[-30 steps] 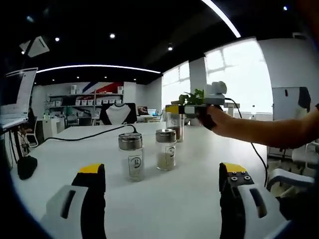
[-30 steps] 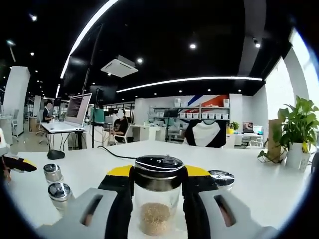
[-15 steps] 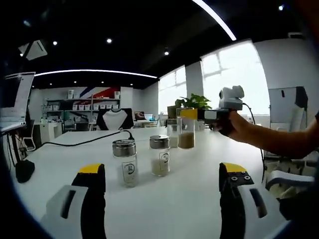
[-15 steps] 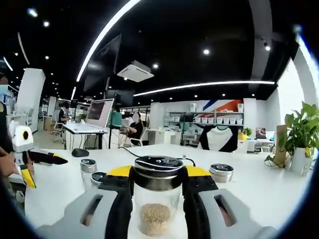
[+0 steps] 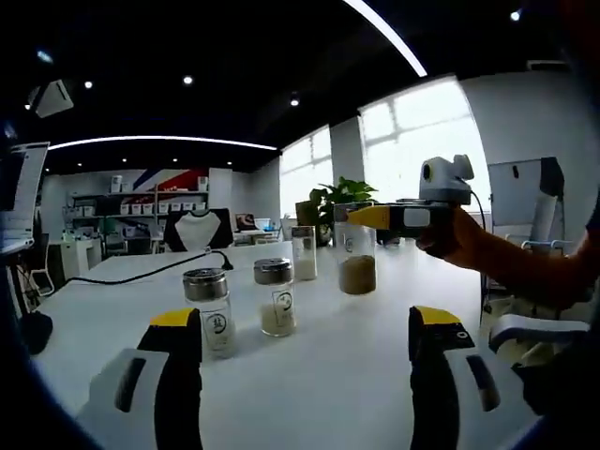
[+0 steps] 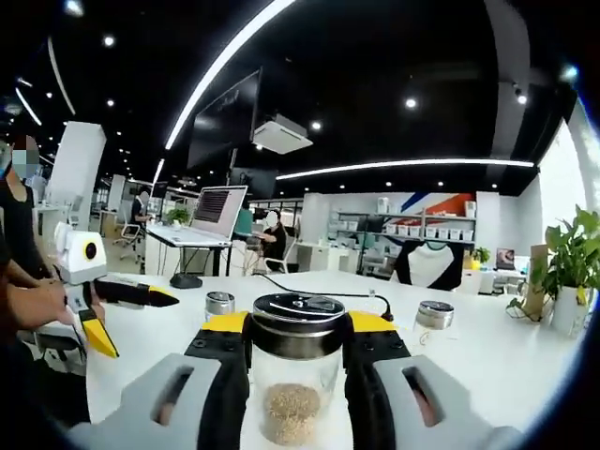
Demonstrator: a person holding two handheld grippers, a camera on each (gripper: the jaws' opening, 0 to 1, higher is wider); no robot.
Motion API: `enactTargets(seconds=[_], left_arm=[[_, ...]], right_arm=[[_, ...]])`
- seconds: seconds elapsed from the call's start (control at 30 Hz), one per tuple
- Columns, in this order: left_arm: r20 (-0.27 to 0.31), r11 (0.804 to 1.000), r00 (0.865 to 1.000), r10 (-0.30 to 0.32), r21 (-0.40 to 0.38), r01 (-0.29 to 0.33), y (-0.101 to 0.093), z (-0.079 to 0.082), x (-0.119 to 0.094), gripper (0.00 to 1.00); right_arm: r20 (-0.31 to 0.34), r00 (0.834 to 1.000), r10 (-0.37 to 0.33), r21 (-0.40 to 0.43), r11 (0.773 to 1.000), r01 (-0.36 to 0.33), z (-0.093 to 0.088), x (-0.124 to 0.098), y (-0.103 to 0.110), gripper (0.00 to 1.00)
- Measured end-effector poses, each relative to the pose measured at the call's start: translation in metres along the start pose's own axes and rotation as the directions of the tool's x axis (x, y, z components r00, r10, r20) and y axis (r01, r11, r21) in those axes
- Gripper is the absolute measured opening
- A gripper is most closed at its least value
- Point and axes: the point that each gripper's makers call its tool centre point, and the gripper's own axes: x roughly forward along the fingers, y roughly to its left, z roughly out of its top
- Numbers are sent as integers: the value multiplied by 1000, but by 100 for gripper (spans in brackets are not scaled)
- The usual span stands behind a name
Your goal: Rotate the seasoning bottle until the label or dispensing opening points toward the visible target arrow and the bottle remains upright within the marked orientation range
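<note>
Seasoning bottle (image 6: 298, 370), clenched in right gripper (image 6: 298, 349), swung further round above surface (image 5: 328, 375) since before; left gripper (image 5: 309, 370) released, idle.

Between your right gripper's (image 6: 297, 361) matt black fingers (image 6: 223, 375), the seasoning bottle (image 6: 298, 375) shows clear glass and a shiny metal cap; beyond, a smooth white table (image 6: 487, 361).

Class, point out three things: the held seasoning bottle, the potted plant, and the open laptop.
Seasoning bottle (image 6: 298, 330), right gripper view, metal lid.
Potted plant (image 6: 566, 262), right gripper view, leaves.
Laptop (image 6: 217, 208), right gripper view, screen.
</note>
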Motion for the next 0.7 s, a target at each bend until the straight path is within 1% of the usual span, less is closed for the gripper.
enactTargets(seconds=[0.03, 0.07, 0.1, 0.13, 0.2, 0.23, 0.27, 0.3, 0.33, 0.37, 0.4, 0.43, 0.47, 0.5, 0.53, 0.57, 0.6, 0.63, 0.67, 0.7], left_arm=[[-9, 1000, 1000, -15, 5, 15, -3, -2, 2, 96], [-10, 1000, 1000, -17, 14, 17, -5, -2, 2, 96], [-8, 999, 1000, -24, 25, 24, -9, -1, 2, 95], [-11, 999, 1000, -27, 35, 28, -10, -1, 2, 95], [-12, 999, 999, -33, 38, 33, -12, -2, 2, 94], [-12, 998, 999, -37, 41, 38, -14, -2, 1, 93], [2, 998, 999, -40, 46, 40, -15, 0, 1, 93], [21, 998, 999, -46, 52, 45, -17, 5, 0, 92], [31, 997, 997, -65, 41, 63, -22, 5, 1, 91], [33, 997, 997, -71, 42, 70, -24, 5, 1, 90], [37, 995, 995, -90, 50, 89, -31, 6, 0, 88], [37, 994, 995, -96, 51, 94, -32, 6, 1, 87], [37, 992, 992, -118, 52, 116, -37, 5, 1, 86], [40, 986, 988, -146, 92, 142, -47, 6, 1, 86], [27, 983, 987, -159, 97, 156, -50, 4, 3, 85], [26, 981, 985, -171, 94, 168, -53, 3, 3, 84], [26, 979, 982, -186, 94, 183, -59, 3, 4, 83], [32, 976, 978, -205, 85, 201, -63, 5, 4, 82], [39, 972, 974, -221, 94, 217, -68, 7, 3, 82], [37, 970, 973, -228, 102, 223, -70, 7, 3, 81]], right_arm=[[22, 1000, 20, -11, 1000, -20, 10, -17, 3, 36], [31, 999, 31, -9, 999, -31, 14, -27, 2, 36], [38, 997, 60, 0, 998, -60, 14, -43, 6, 36], [40, 996, 78, -10, 997, -77, 13, -53, 9, 36], [41, 995, 89, -11, 996, -89, 12, -61, 11, 36], [54, 991, 124, -12, 992, -123, 12, -89, 23, 36], [61, 989, 133, -8, 991, -133, 13, -94, 25, 36], [77, 977, 199, 0, 980, -200, 16, -119, 43, 36], [77, 970, 232, -71, 971, -227, 19, -139, 59, 36], [83, 967, 242, -55, 970, -238, 20, -147, 62, 36], [85, 960, 266, -27, 964, -265, 18, -161, 71, 36], [83, 959, 269, -29, 963, -268, 18, -164, 74, 36], [71, 956, 286, -74, 957, -280, 16, -172, 82, 36], [69, 953, 296, -90, 953, -290, 14, -180, 90, 36], [95, 933, 348, -55, 937, -344, 17, -190, 103, 36], [99, 928, 360, -49, 933, -356, 18, -191, 105, 36], [116, 911, 395, -22, 918, -395, 19, -195, 119, 36], [118, 902, 416, -12, 909, -417, 18, -197, 128, 36], [132, 887, 442, 3, 895, -446, 20, -201, 138, 36], [136, 881, 453, 3, 889, -457, 21, -203, 142, 36]])
